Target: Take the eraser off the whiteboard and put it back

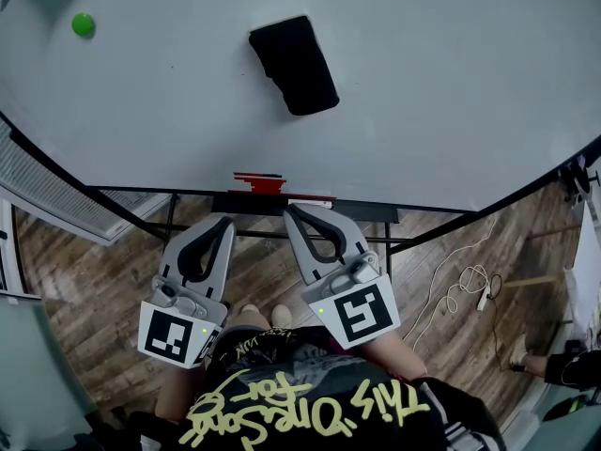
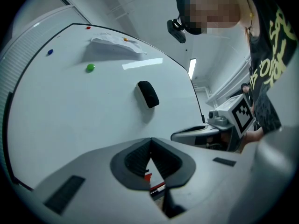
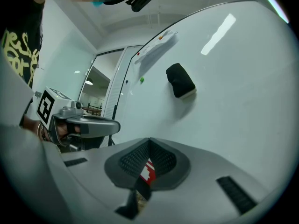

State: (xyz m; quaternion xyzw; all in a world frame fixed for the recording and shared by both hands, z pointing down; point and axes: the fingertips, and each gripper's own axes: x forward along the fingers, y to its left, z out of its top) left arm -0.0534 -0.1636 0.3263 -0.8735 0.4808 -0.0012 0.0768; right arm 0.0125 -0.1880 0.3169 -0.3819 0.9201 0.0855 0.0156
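Note:
The black eraser (image 1: 294, 64) sticks to the whiteboard (image 1: 451, 83), tilted, above and ahead of both grippers. My left gripper (image 1: 228, 220) and right gripper (image 1: 289, 209) are held side by side below the board's lower edge, pointing at it, well short of the eraser. Both are shut with nothing between their pads. In the left gripper view the eraser (image 2: 148, 94) lies beyond the closed tips (image 2: 151, 141), and the right gripper (image 2: 201, 135) shows alongside. In the right gripper view the eraser (image 3: 180, 80) sits up and to the right of the closed tips (image 3: 149, 141).
A dark tray (image 1: 272, 201) with red markers (image 1: 260, 183) runs under the board, just ahead of the fingertips. A green magnet (image 1: 84, 24) sits at the board's upper left, a paper sheet (image 2: 114, 45) higher up. A white cable (image 1: 460, 285) lies on the wooden floor.

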